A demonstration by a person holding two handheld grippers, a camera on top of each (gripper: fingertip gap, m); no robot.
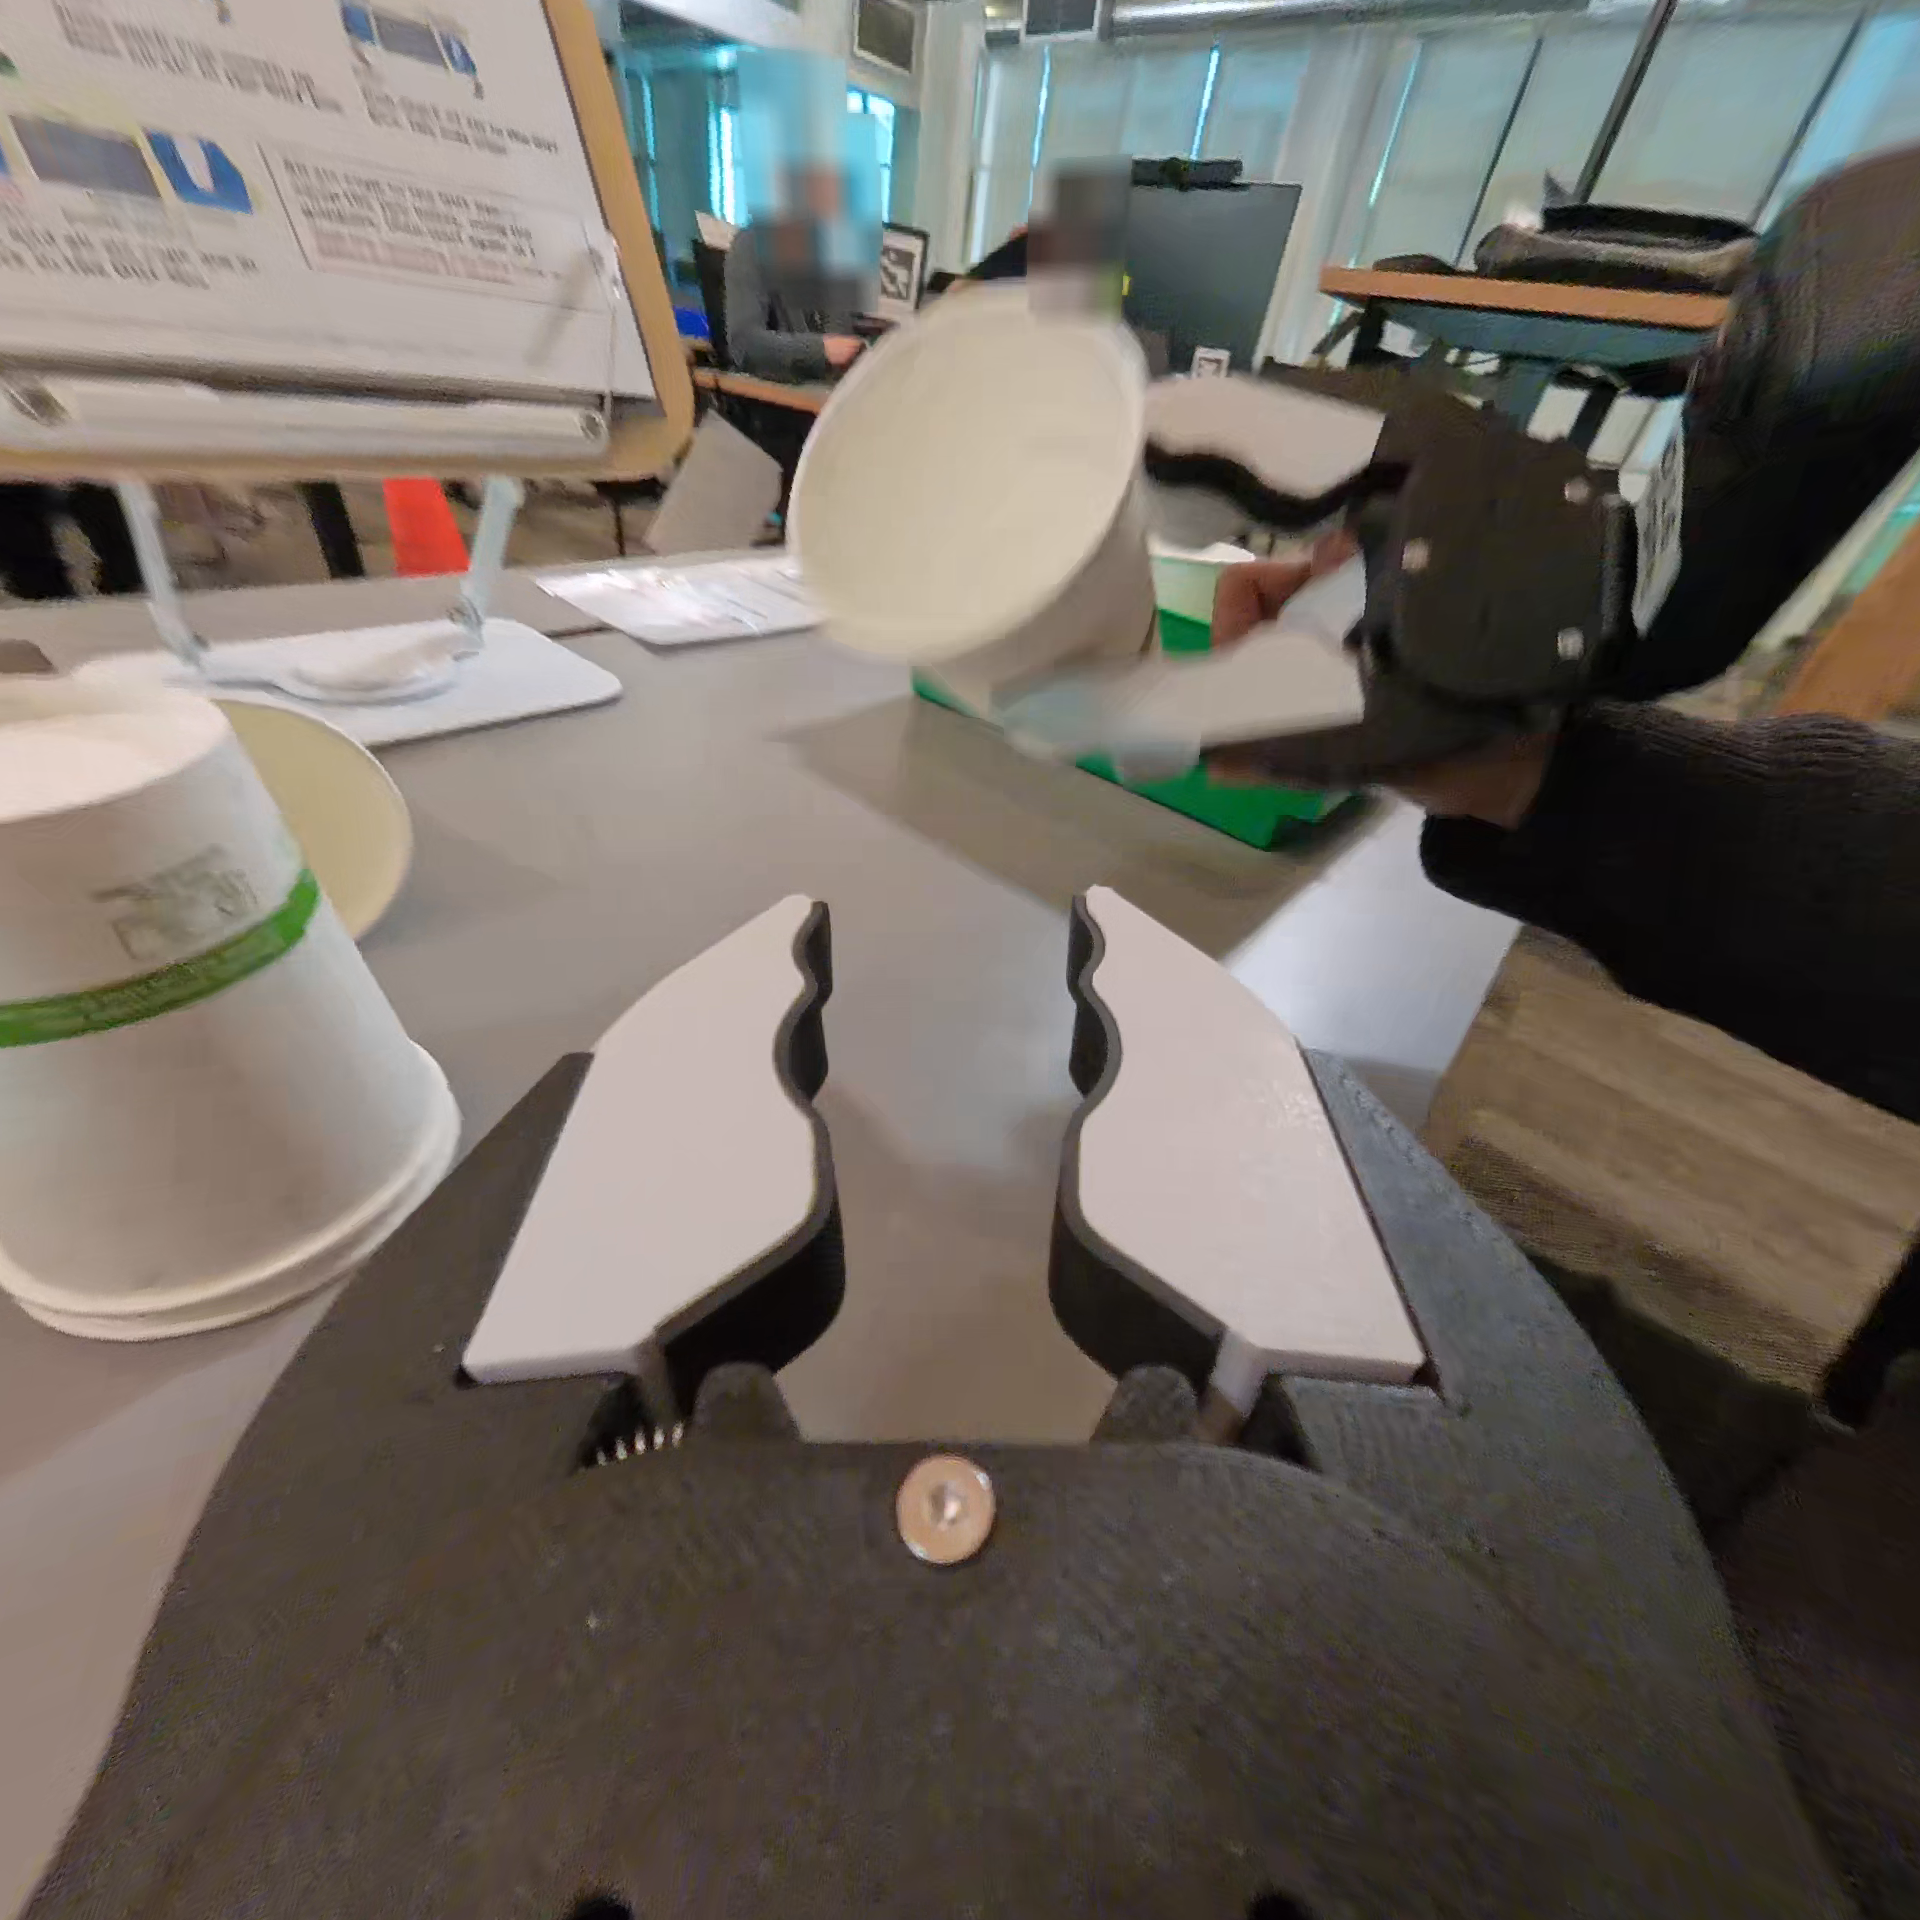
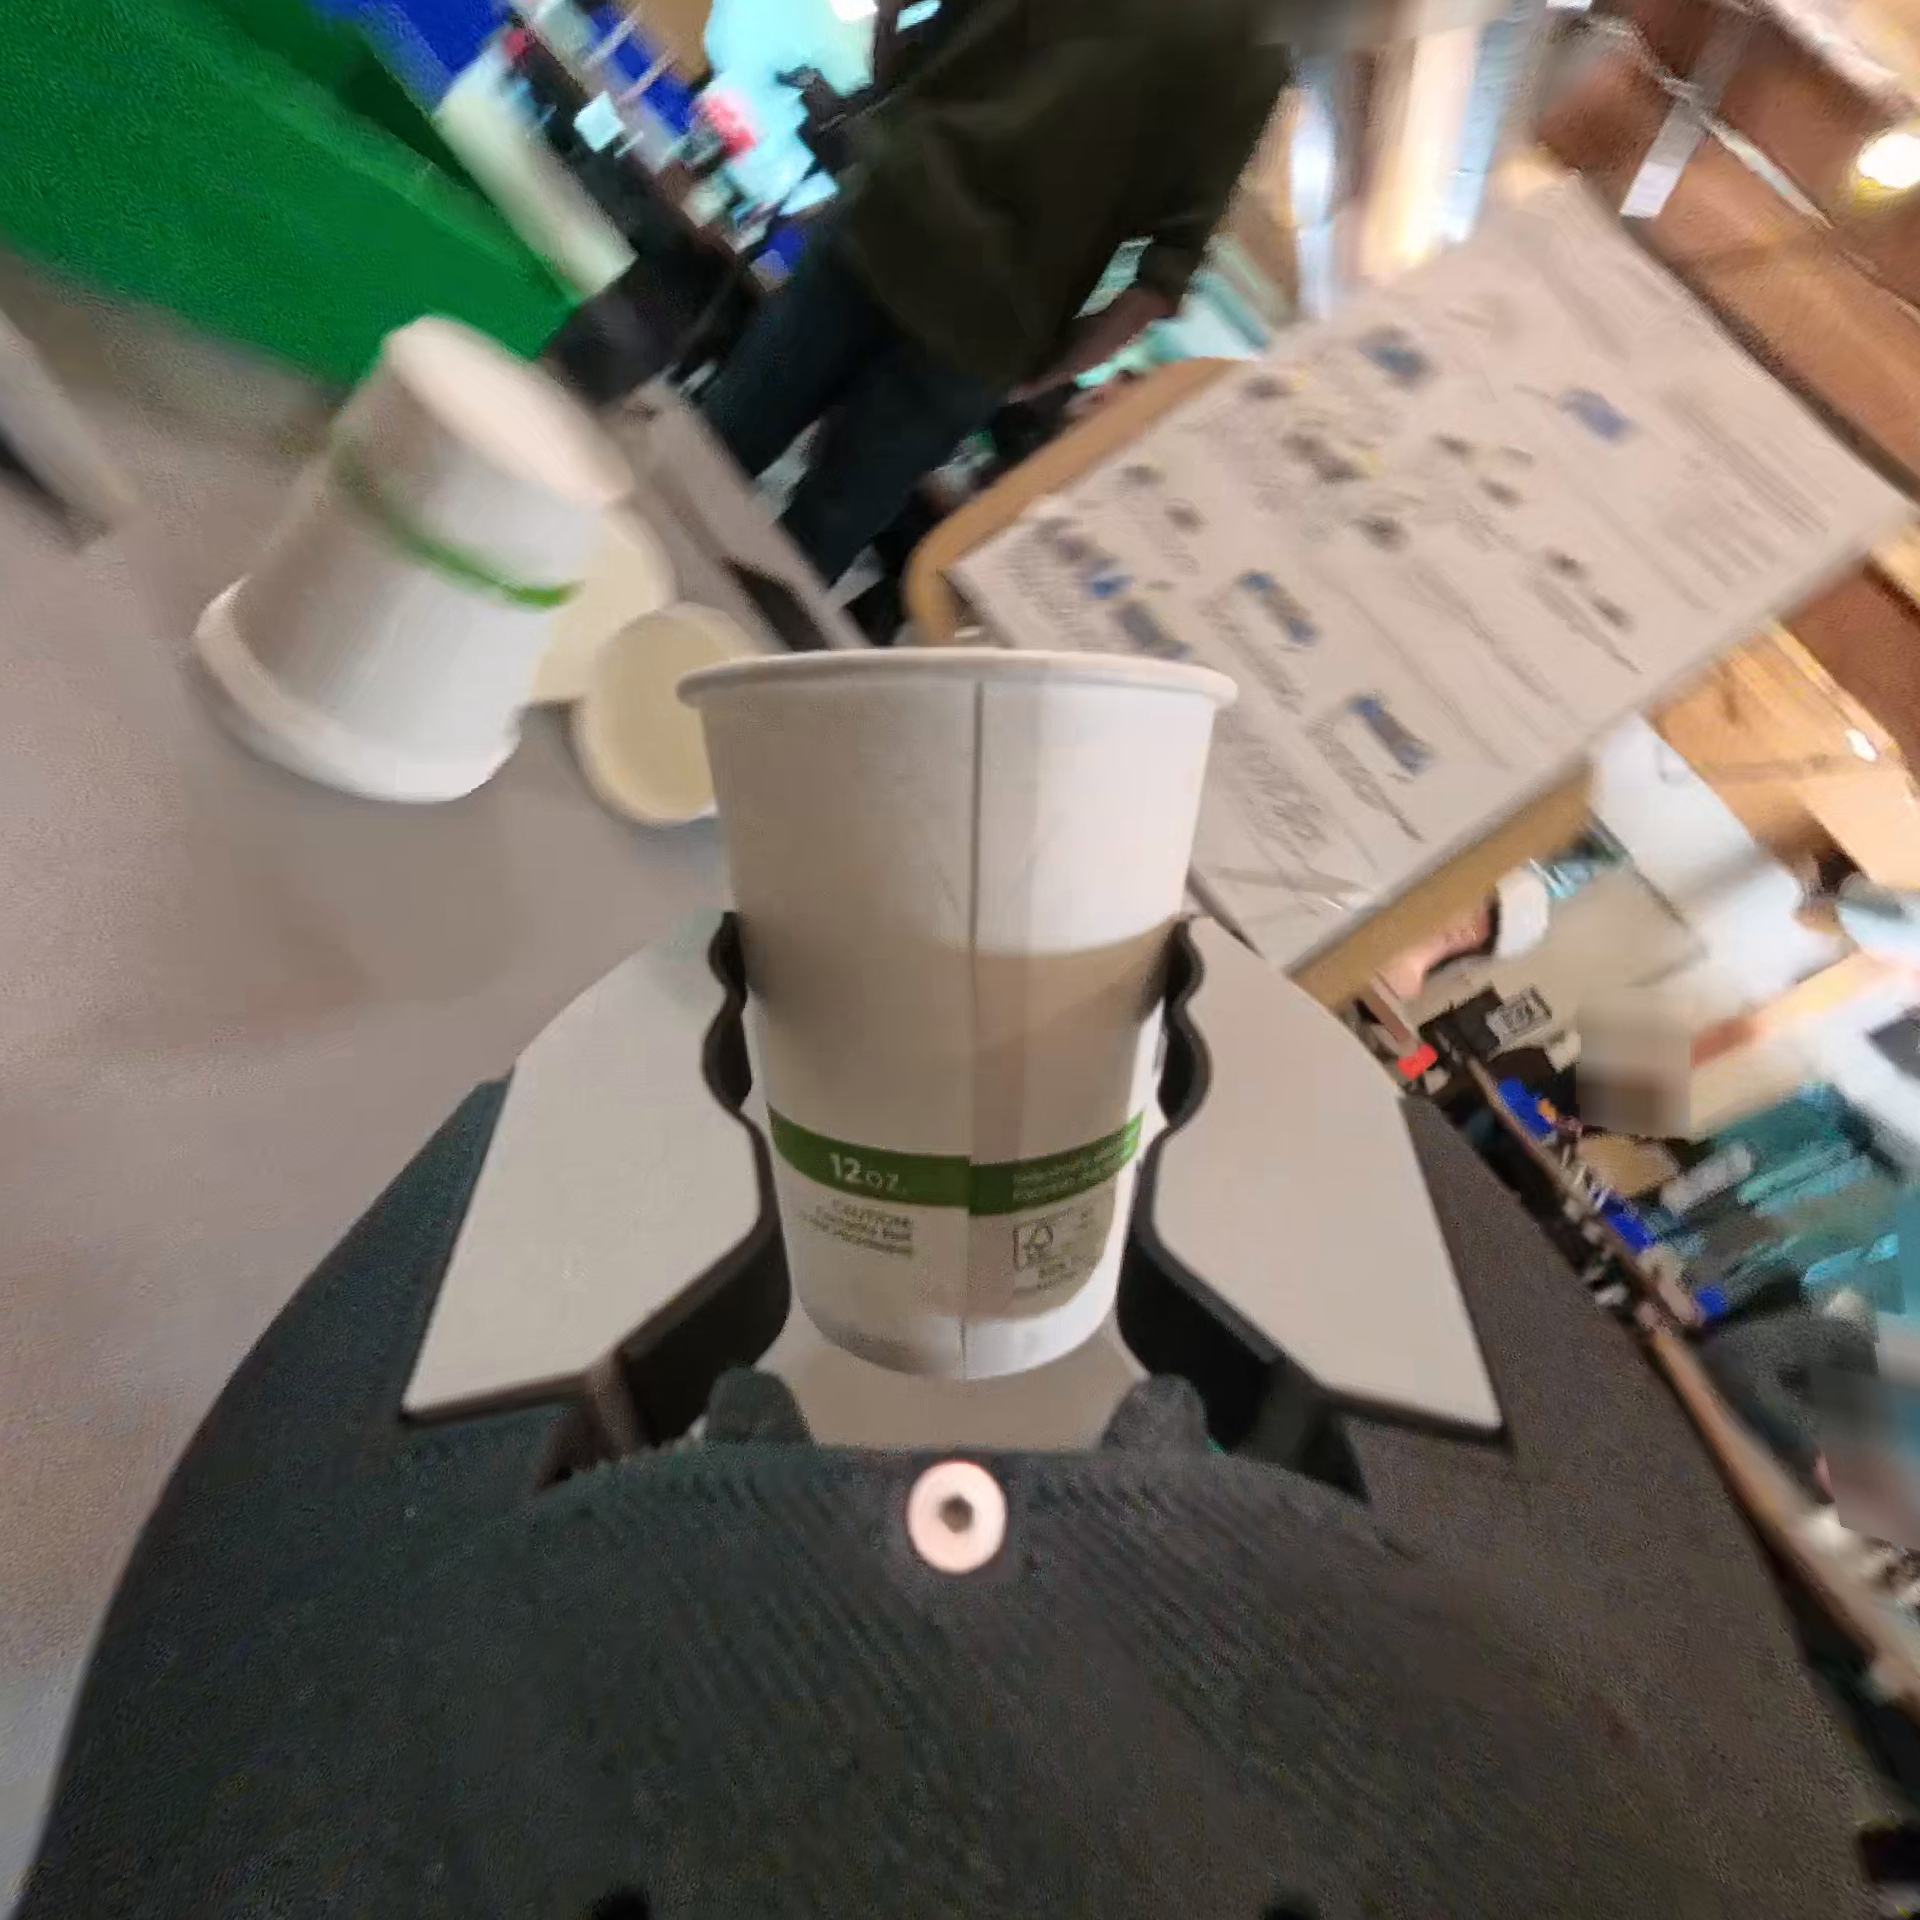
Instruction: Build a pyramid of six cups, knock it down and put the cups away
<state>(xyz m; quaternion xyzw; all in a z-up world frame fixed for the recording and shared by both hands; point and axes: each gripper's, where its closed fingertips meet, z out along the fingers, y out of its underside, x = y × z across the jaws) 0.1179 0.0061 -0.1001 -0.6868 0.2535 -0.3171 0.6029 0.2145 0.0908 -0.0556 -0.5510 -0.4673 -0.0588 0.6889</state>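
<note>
The right gripper [image 2: 961,966] is clamped on a white paper cup [image 2: 961,935] with a green band near its base; the two white-faced fingers [image 2: 613,1174] press on the cup's lower half from either side, the base sits deep between them close to the black body, and the rim pokes out past the fingertips. In the left wrist view that same cup [image 1: 966,478] is lifted above the grey table [image 1: 644,831] and tilted so its open mouth faces the camera, with the right gripper [image 1: 1174,582] reaching in from the right, held by a hand [image 1: 1475,790] in a dark sleeve; this part of the picture is blurred. The left gripper [image 1: 948,925] hangs low over the table with its jaws apart and nothing between them, only bare tabletop showing in the gap. Just to its left stands an upside-down stack of paper cups [image 1: 177,1029] with a green band, resting on its rims, and another cup [image 1: 332,800] lies on its side right behind the stack. The held cup is well apart from the left gripper, up and ahead of it. A green tray [image 1: 1247,810] sits on the table beneath the right gripper, and an instruction board on a stand [image 1: 301,239] rises at the table's far left.
</note>
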